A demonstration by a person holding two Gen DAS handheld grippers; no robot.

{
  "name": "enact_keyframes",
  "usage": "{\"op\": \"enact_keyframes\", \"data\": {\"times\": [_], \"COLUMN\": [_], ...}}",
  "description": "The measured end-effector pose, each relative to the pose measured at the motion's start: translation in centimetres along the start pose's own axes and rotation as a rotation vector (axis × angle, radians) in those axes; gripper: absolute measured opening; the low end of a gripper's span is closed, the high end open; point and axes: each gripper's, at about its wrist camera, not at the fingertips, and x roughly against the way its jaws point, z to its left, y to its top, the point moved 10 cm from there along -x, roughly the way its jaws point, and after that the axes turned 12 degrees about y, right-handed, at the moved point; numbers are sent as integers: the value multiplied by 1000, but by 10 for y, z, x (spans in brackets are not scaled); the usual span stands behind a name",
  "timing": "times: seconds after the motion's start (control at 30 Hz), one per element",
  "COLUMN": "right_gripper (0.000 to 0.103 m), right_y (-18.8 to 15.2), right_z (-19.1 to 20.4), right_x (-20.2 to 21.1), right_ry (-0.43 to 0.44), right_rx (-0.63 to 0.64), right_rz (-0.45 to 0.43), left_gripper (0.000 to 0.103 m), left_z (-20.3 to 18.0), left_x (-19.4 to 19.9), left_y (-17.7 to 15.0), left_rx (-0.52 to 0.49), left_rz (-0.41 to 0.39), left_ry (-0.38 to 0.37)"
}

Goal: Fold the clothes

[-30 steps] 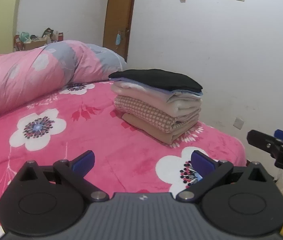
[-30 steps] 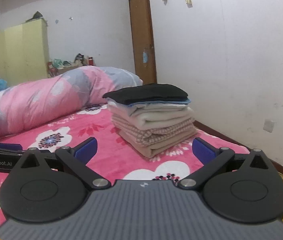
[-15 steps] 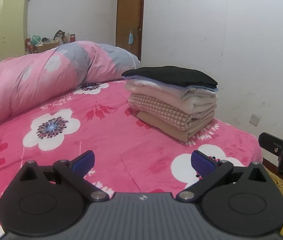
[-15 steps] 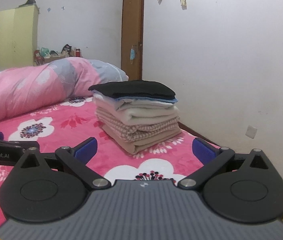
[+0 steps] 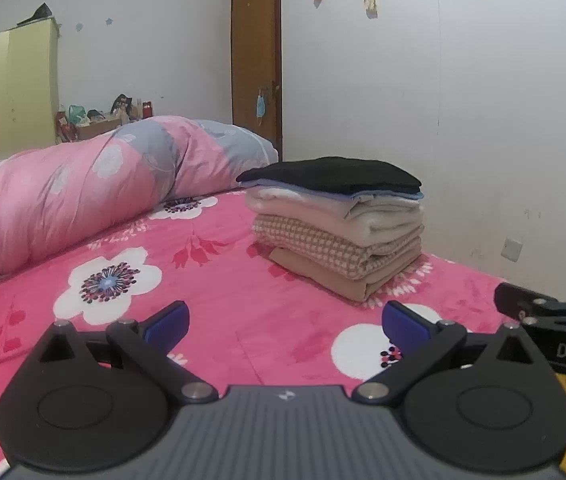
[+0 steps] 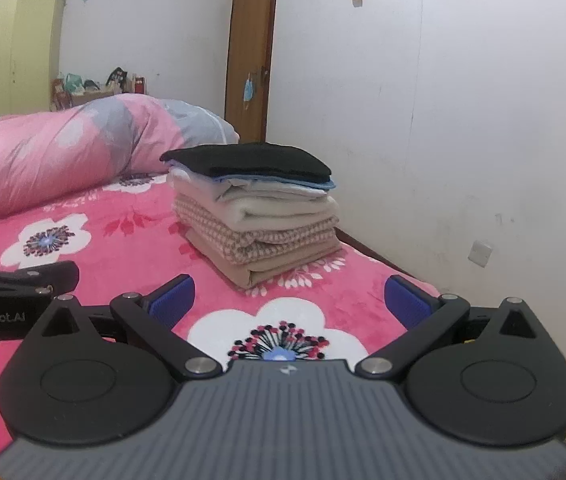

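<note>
Left wrist view gives us the stack of folded clothes (image 5: 337, 226) sitting on the pink flowered bedspread (image 5: 211, 280), near the bed's far right edge and close to the white wall (image 5: 463, 120). We count a black piece on top, a thin blue layer under it, then cream, a checked one and a tan one at the bottom; how many separate garments these make we cannot tell, since only the folded edges show. The stack's far side is hidden from both cameras.

Our left gripper (image 5: 285, 322) hovers above the bedspread with its blue pads (image 5: 167, 320) spread wide, nothing between them and nothing touched. Our right gripper (image 6: 289, 298) is likewise spread wide and empty, short of the stack. Each gripper shows in the other's view only as a piece cut off at the frame edge, its printed lettering partly lost.

Behind the stack lies a rolled pink and grey quilt (image 5: 83, 184), running out of frame on the left. Beyond it stand a brown door (image 5: 257, 60) and a yellow wardrobe (image 5: 15, 88); the clutter beside the wardrobe is too small to make out.
</note>
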Motion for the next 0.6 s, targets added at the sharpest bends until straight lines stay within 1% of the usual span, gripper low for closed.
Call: {"op": "enact_keyframes", "data": {"times": [0.17,0.3,0.6], "right_gripper": [102,102,102], "right_y": [4,3,2], "right_z": [-3,-6,-3], "right_x": [12,14,16], "right_ry": [-53,-48,-54], "right_rx": [32,12,13], "right_rz": [-27,-26,-34], "left_gripper": [103,103,103], "left_z": [-3,-4,1], "left_x": [2,3,4], "left_y": [-3,-5,-6], "left_rx": [0,4,9], "left_rz": [12,26,26], "left_ry": [-10,-16,11]}}
